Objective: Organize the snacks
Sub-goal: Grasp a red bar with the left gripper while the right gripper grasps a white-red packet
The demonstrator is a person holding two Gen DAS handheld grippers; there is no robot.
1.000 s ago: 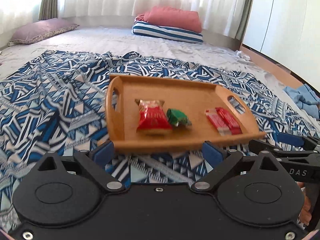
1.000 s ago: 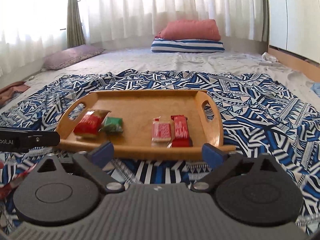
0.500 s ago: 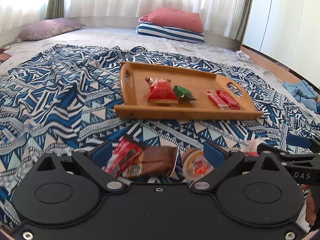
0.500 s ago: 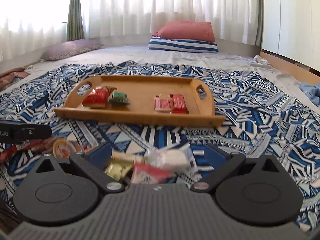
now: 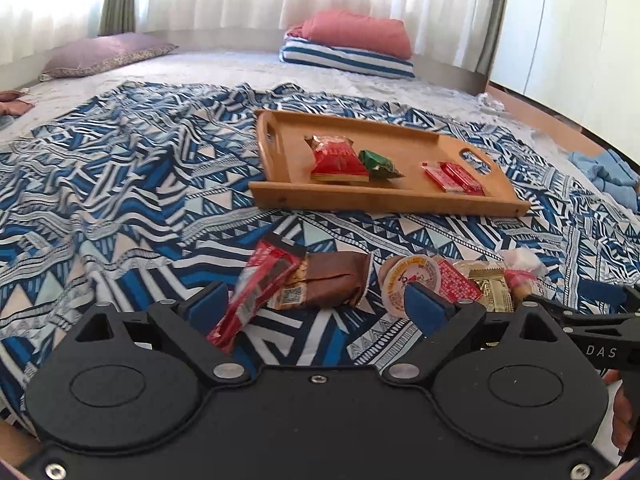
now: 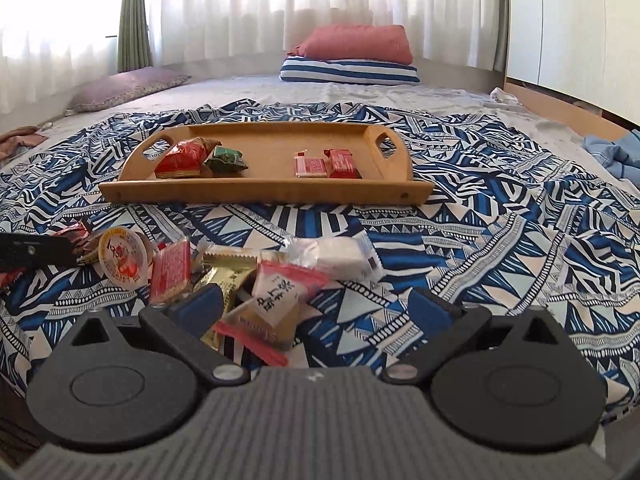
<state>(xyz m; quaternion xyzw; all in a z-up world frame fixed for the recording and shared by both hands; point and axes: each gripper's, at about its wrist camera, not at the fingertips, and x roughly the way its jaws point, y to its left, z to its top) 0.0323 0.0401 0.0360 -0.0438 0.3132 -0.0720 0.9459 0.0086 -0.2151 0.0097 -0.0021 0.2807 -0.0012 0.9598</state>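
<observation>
A wooden tray (image 5: pixel 400 200) (image 6: pixel 264 194) lies on the patterned blanket and holds a red packet (image 5: pixel 338 158), a green packet (image 5: pixel 378 164) and two small red bars (image 5: pixel 452 176). Loose snacks lie near me: a long red bar (image 5: pixel 260 280), a brown bar (image 5: pixel 328 282), a round jelly cup (image 5: pixel 408 280) (image 6: pixel 120 258), a gold packet (image 6: pixel 228 270), a pink-edged packet (image 6: pixel 280 292) and a white packet (image 6: pixel 336 256). My left gripper (image 5: pixel 316 308) is open over the red and brown bars. My right gripper (image 6: pixel 316 308) is open over the pink-edged packet.
The blue and white blanket (image 5: pixel 120 184) covers the floor mat. A purple pillow (image 5: pixel 104 56), stacked striped and pink pillows (image 5: pixel 352 48) and curtains stand at the back. Blue cloth (image 5: pixel 608 176) lies at the right by white cabinets.
Both grippers have drawn back from the tray toward me. The loose snack pile has come into view under the open fingers.
</observation>
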